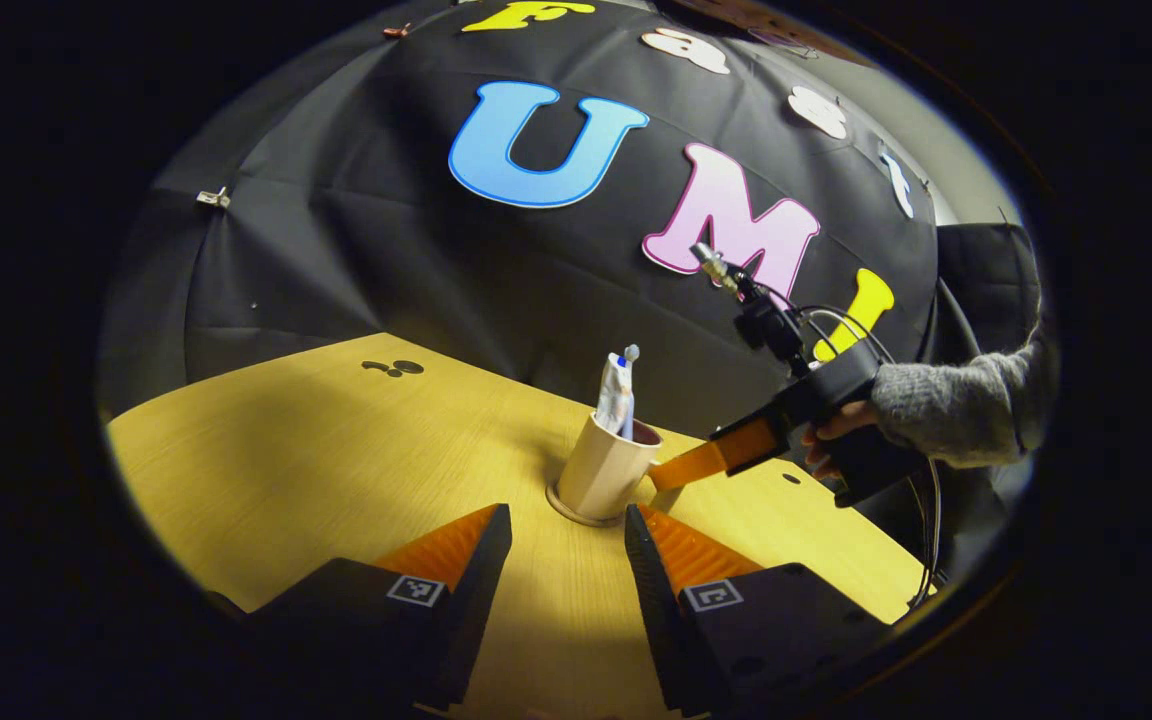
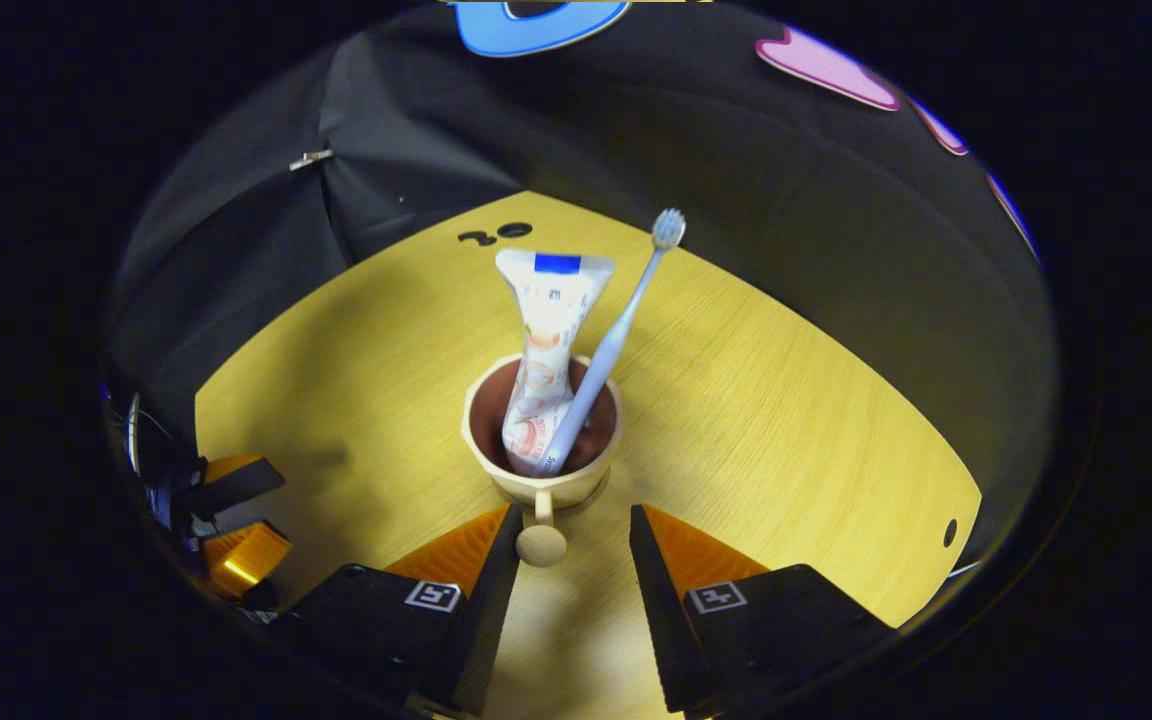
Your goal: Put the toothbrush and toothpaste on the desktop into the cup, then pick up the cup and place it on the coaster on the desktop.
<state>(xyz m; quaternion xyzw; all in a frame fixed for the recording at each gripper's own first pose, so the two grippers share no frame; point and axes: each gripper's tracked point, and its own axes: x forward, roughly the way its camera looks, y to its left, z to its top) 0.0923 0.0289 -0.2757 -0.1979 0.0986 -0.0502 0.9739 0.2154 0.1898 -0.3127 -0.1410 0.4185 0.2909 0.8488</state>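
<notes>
A beige cup [image 1: 601, 468] stands upright on a round coaster [image 1: 563, 510] on the wooden desktop. A white toothpaste tube [image 1: 614, 392] and a pale blue toothbrush [image 1: 631, 352] stick up out of it. My left gripper [image 1: 568, 540] is open, just short of the cup and touching nothing. The right gripper [image 1: 671, 475], held by a hand in a grey sleeve, reaches the cup's right side. In the right gripper view, the cup [image 2: 496, 465] holds the tube [image 2: 548, 330] and the brush [image 2: 626, 310]. Its handle knob [image 2: 541, 545] lies between the fingers of my open right gripper [image 2: 573, 520].
The desktop [image 1: 336, 450] ends at the black cloth wall behind. Dark cut-outs [image 1: 393, 368] mark its far left part, and a small hole [image 1: 791, 478] sits near the right edge. The left gripper [image 2: 231, 530] appears low at the left of the right gripper view.
</notes>
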